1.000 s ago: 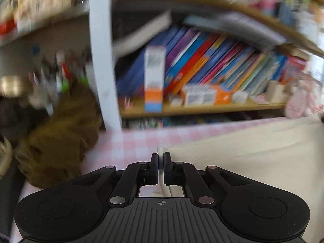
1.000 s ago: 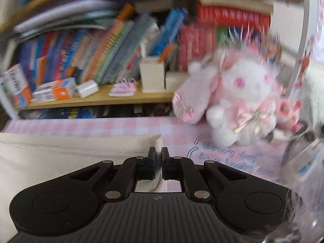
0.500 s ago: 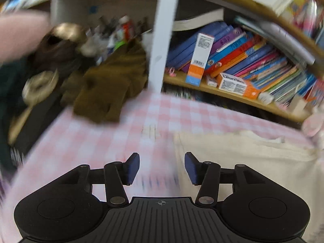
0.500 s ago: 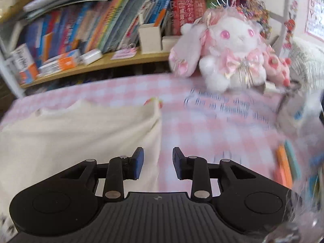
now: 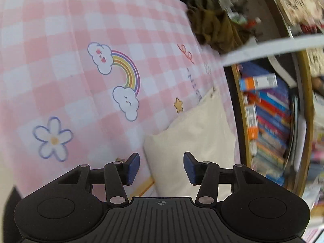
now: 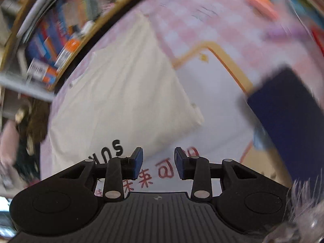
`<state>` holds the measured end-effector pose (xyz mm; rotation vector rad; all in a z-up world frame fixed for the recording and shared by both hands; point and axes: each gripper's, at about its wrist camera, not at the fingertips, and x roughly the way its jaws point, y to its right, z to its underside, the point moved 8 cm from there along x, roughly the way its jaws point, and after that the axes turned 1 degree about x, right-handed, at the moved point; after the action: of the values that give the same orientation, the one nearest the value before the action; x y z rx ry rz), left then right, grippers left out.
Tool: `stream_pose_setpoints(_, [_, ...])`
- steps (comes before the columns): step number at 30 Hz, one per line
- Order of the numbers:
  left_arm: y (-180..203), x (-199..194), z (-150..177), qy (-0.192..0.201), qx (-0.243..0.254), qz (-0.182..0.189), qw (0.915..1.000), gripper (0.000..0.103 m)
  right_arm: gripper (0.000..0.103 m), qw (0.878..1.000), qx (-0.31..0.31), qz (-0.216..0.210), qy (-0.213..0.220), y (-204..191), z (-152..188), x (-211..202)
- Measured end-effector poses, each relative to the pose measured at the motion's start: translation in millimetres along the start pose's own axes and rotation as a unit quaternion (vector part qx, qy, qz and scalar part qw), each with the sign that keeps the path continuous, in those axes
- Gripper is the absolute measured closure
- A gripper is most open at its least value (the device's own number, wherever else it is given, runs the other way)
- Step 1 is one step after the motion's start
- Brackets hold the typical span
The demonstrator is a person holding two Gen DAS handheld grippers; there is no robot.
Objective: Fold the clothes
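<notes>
The cream garment (image 6: 121, 93) lies flat on the tabletop (image 5: 60, 60), on its pink-and-white checked cloth with the rainbow-and-clouds print (image 5: 119, 81), its far edge close to the bookshelf (image 5: 269, 121). In the right wrist view it reads as a broad, fairly tidy panel with straight sides and one squared-off corner near a white printed sheet with red characters (image 6: 212, 121); some dark lettering shows at its near edge, partly hidden by the tool. In the left wrist view only one corner of the garment (image 5: 194, 133) shows, smooth and lying down on the cloth.

The left gripper (image 5: 161, 168) hangs just above that corner with its fingers spread wide and nothing between them. The right gripper (image 6: 158, 164) is likewise parted, with empty fingers, poised over the near edge of the garment and the printed sheet. Neither tool has hold of any fabric.

As for progress, I'd judge the cloth to be laid out flat with clean edges, which would suit either a garment spread for folding or one already doubled over at least once; the thickness of the layers is too blurred to tell. It is not a small finished bundle, so more folds look likely to remain. A brown garment (image 5: 214, 26) sits heaped at the far end, near the shelf, and may also be waiting
</notes>
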<state>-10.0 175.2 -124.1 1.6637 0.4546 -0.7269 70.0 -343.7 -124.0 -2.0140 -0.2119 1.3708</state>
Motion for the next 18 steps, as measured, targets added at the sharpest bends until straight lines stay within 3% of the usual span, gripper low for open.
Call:
stream_pose_setpoints(5, [-1,15,-8,0.030,-0.064,0.027,0.9971,0.057,0.068,0.996,0.080,-0.029,0.004,15,2,5])
stream_pose_setpoints(8, [-1,18,-9,0.033,-0.065,0.012,0.9973,0.060,0.067,0.990,0.127,-0.050,0.021,22,0,5])
stream_pose_setpoints(12, [-3,21,-9,0.035,-0.062,-0.011,0.9974,0.088,0.065,0.978,0.191,-0.064,0.061,32,-6,3])
stream_pose_setpoints(14, [-6,20,-9,0.037,-0.053,-0.011,0.9979,0.094,0.066,0.969,0.220,-0.072,0.081,38,-8,3])
stream_pose_setpoints(15, [-6,20,-9,0.038,-0.046,-0.012,0.9981,0.095,0.066,0.971,0.211,-0.073,0.084,34,-9,3])
stream_pose_setpoints(17, [-6,19,-10,0.041,-0.025,-0.017,0.9987,0.097,0.077,0.974,0.192,-0.074,0.092,26,-11,3])
stream_pose_setpoints(18, [-3,16,-14,0.042,-0.015,-0.016,0.9989,0.098,0.093,0.976,0.182,-0.075,0.096,22,-11,3])
